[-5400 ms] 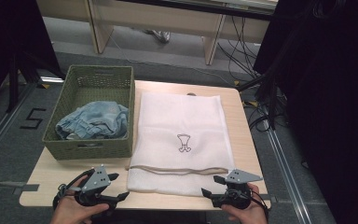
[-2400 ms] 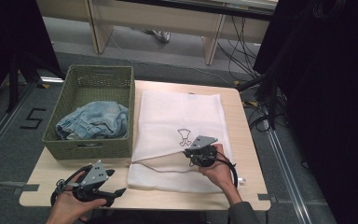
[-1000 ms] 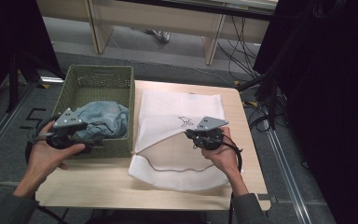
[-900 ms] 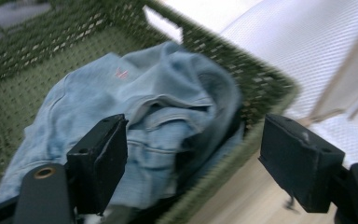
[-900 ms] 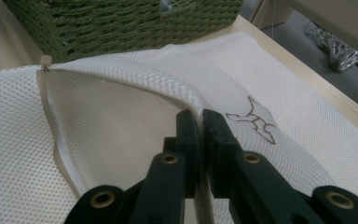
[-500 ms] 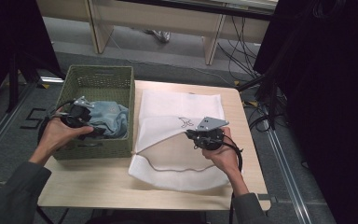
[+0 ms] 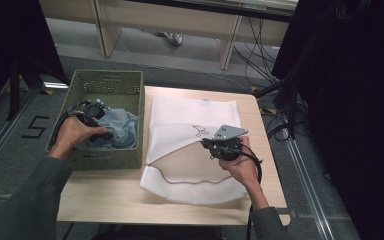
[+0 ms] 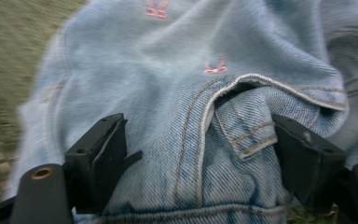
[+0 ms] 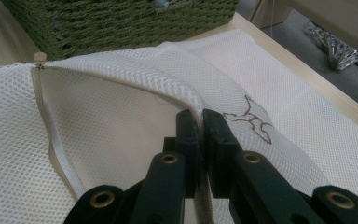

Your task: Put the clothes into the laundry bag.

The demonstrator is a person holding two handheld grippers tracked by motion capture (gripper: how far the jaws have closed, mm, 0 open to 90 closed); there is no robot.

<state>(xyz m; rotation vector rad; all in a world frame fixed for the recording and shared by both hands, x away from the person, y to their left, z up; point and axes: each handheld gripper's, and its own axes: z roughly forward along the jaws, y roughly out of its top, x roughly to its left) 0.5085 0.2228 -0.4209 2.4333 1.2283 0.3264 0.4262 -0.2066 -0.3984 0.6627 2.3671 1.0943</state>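
My right gripper (image 9: pixel 200 123) holds the mesh bag (image 9: pixel 121 121) mouth lifted; left gripper (image 8: pixel 200 163) open over the jeans (image 8: pixel 191 93), not yet grasped.

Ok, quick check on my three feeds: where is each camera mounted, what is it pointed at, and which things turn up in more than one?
High view: above the person's side of the table, looking forward and down; both forearms show.
Left gripper view: on the left gripper, looking along its open jaws astride the denim garment.
Right gripper view: on the right gripper, its jaws shut on the mesh laundry bag, holding its mouth open.
Shared: the high and right gripper views both show the bag and the green basket.
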